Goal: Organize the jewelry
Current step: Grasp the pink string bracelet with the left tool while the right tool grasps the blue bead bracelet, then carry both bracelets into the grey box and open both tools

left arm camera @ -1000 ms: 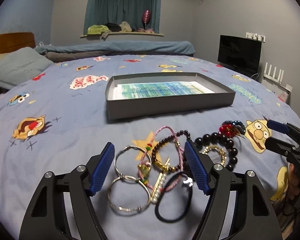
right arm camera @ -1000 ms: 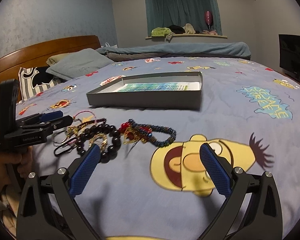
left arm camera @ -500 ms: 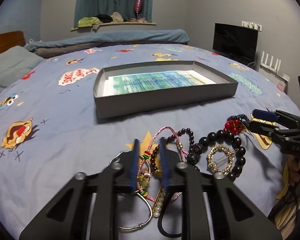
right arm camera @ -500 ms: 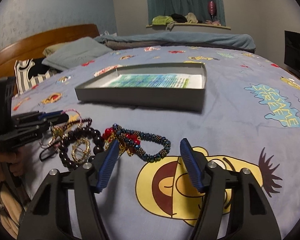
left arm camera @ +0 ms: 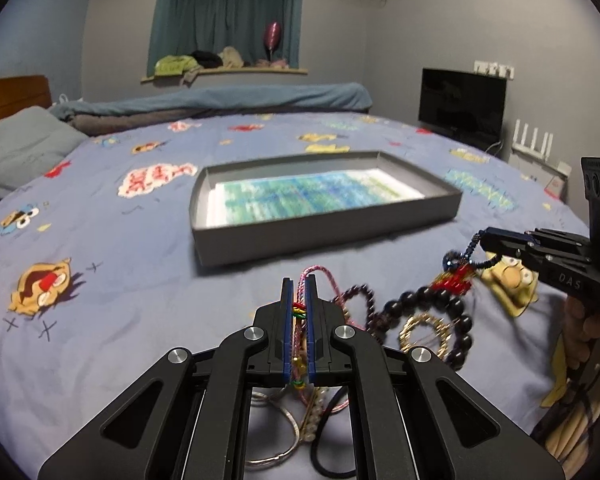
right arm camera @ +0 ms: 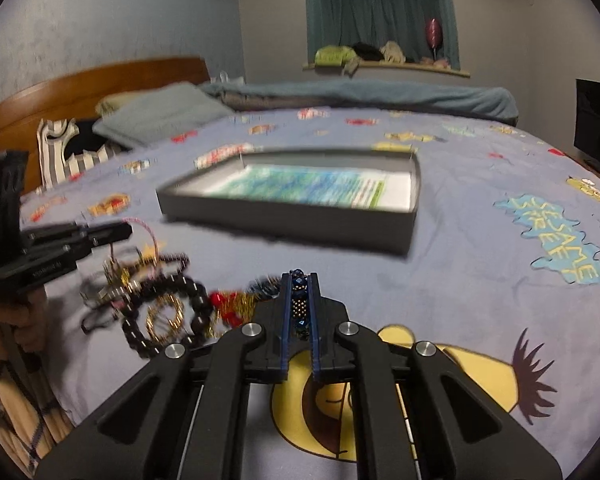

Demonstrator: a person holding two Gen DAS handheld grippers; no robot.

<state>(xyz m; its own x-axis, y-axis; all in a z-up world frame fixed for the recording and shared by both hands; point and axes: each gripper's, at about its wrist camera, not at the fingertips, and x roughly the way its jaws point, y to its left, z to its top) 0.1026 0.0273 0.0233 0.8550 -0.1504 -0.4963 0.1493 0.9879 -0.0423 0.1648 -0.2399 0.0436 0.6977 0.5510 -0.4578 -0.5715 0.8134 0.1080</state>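
Left gripper (left arm camera: 299, 300) clamped on pink cord (left arm camera: 300, 286) — right gripper (right arm camera: 300, 296) clamped on blue beads (right arm camera: 299, 300).

A matt cardboard box (left arm camera: 324, 236) is lying on soft printed cloth bedding (left arm camera: 140, 288); glossy dark beads (left arm camera: 432, 296) are gleaming beside a braided pink cord (left arm camera: 302, 280).

The jewelry pile (left arm camera: 428, 320) lies on the bed (left arm camera: 120, 280), before the tray (left arm camera: 324, 236).
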